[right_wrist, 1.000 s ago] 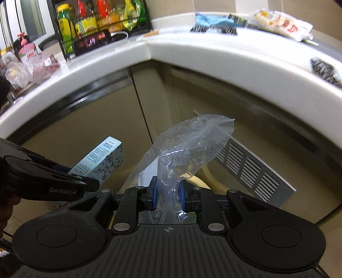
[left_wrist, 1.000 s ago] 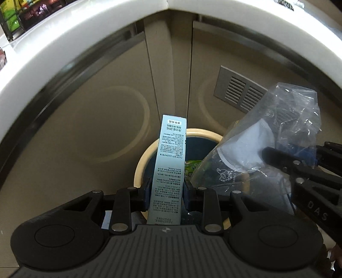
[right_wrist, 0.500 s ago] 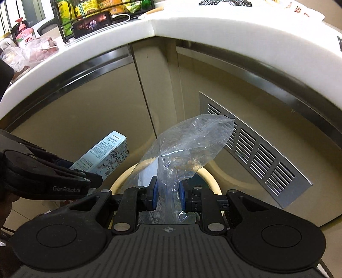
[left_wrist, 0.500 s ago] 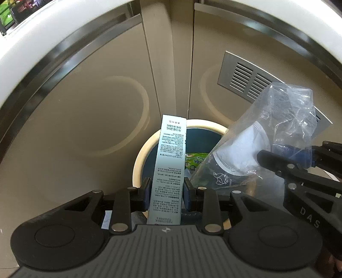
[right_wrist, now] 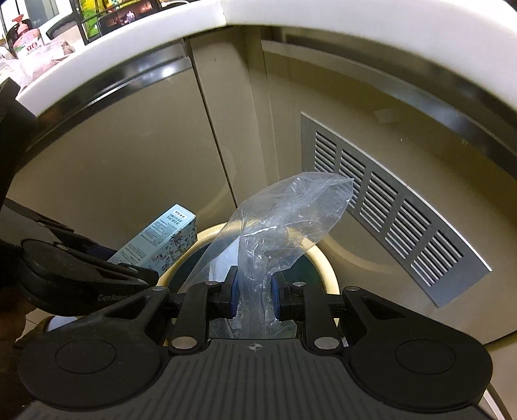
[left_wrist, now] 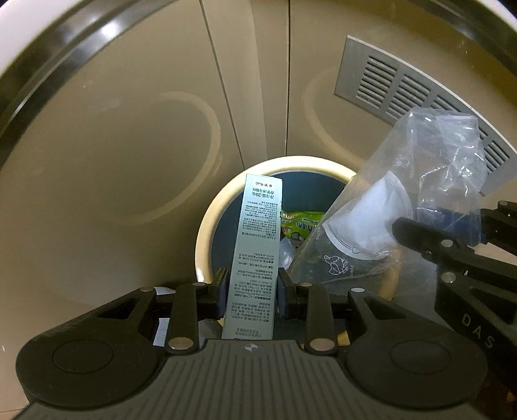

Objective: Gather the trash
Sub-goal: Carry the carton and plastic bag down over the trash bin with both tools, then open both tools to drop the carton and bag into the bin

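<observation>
left tool (left_wrist: 252,284): pinching pale-blue carton (left_wrist: 255,258) upright over bin (left_wrist: 206,226) (cream rim, wrappers inside) | right tool (right_wrist: 253,299): clamped on clear plastic bag (right_wrist: 284,219), above same bin

Below both grippers the bin (left_wrist: 206,232) mouth lies open, with wrappers (left_wrist: 300,223) low inside it. The cabinet doors (left_wrist: 129,135) wall it off from 9 to 3 o'clock, the desk (right_wrist: 290,19) edge overhanging at 12. The carton (left_wrist: 258,258) and plastic bag (left_wrist: 371,226) crowd the opening's 6 and 3 o'clock sides.
</observation>
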`<action>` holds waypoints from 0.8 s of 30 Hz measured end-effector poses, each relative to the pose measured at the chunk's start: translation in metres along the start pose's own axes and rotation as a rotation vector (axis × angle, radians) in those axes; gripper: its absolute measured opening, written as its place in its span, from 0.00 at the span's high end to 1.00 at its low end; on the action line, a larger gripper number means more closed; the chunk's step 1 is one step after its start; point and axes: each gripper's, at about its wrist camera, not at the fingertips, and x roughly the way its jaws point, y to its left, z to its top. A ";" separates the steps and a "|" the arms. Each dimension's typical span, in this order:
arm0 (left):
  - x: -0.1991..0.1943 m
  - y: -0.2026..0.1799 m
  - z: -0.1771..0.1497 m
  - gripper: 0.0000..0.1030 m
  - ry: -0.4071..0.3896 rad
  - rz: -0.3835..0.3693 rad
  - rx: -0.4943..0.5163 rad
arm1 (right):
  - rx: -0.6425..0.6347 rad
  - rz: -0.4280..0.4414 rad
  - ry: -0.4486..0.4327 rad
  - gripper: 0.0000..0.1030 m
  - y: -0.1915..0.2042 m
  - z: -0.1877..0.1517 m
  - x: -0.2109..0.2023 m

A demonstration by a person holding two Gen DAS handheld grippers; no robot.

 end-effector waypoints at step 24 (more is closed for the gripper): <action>0.000 0.001 0.022 0.15 0.031 0.025 0.024 | 0.058 -0.076 0.107 0.51 -0.005 0.012 0.045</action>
